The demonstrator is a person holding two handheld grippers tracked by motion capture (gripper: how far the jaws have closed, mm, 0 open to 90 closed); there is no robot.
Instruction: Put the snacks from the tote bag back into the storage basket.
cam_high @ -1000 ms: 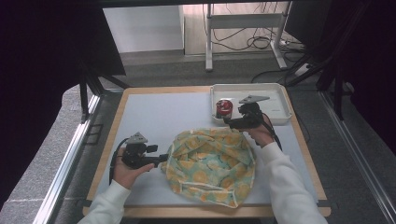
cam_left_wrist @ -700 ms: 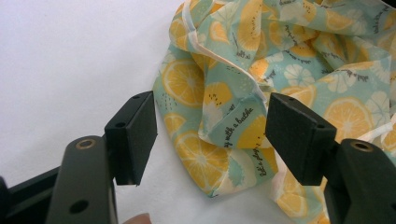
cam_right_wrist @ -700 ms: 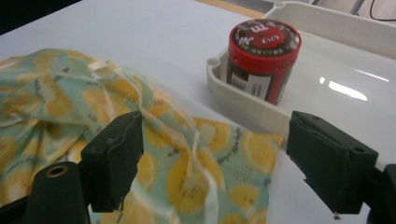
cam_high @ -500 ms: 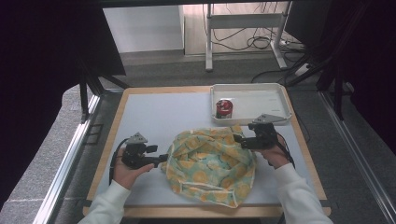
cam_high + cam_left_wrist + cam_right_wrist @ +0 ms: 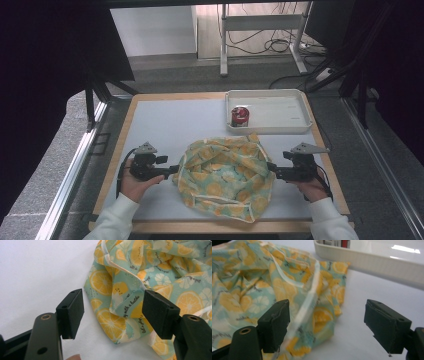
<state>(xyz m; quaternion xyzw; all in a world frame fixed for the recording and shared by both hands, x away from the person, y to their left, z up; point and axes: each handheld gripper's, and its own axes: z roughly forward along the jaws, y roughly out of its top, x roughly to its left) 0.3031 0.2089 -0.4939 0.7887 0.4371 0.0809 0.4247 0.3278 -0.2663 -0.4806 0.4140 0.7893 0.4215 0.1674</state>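
Note:
A crumpled cloth printed with lemons on pale green lies in the middle of the table. My left gripper is at the cloth's left edge, open, with a fold of the cloth between its jaws. At the cloth's right edge my right gripper is open too, its jaws straddling the hem of the cloth without closing on it. A red can stands in the white tray behind the cloth.
The white tray sits at the table's back right, just beyond the cloth's far corner. Bare table surface lies to the back left. The wooden table edge runs close outside my left hand.
My right gripper has come away from the tray and down to the cloth's right edge. The left gripper has stayed at the cloth's left edge.

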